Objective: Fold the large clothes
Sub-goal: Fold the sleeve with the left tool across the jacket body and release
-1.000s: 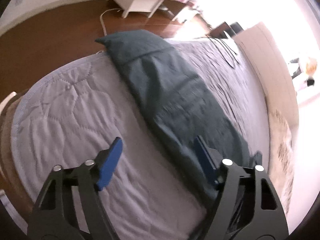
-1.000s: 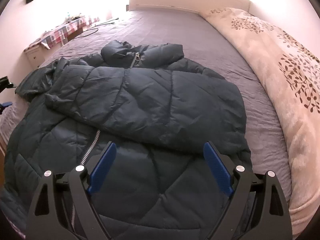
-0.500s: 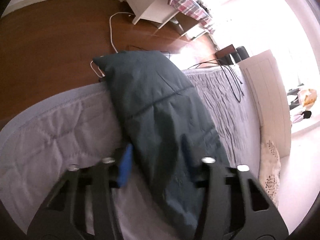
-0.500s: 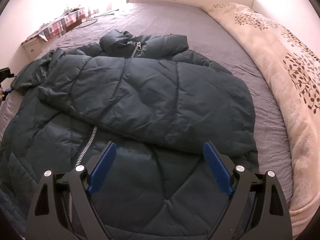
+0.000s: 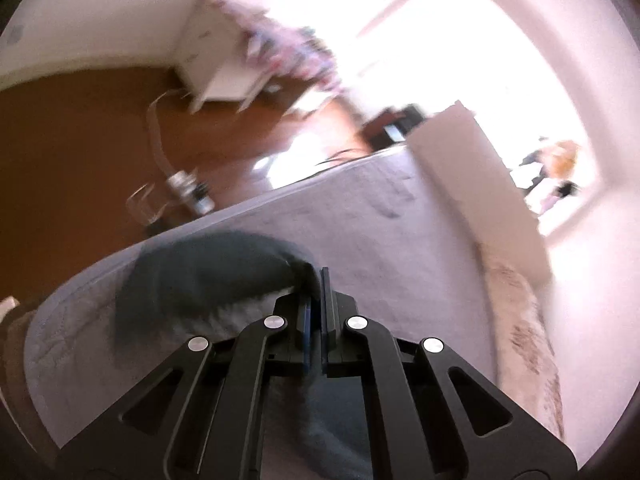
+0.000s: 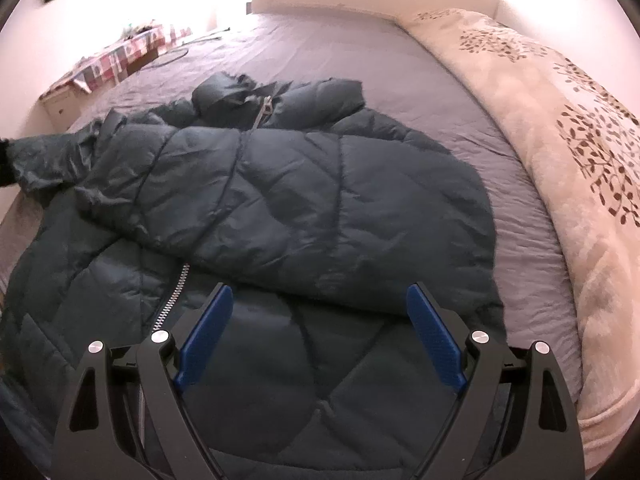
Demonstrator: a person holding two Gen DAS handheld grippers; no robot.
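A dark teal quilted jacket lies spread on the bed, with one front panel folded over and the zipper showing. My left gripper is shut on the jacket's sleeve, its jaws closing tight with dark fabric pinched between them. The sleeve hangs lifted above the bed's edge. In the right wrist view the raised sleeve end stretches toward the left border. My right gripper hovers open over the jacket's lower part, with nothing between its blue pads.
The grey quilted bed cover runs back to a pale headboard. A cream blanket with a leaf print lies along the right side. Past the bed's edge are wood floor, cables and a white drawer unit.
My left gripper closed on the sleeve and rose with it, pulling the sleeve up off the bed. The right gripper stayed open and still over the jacket.
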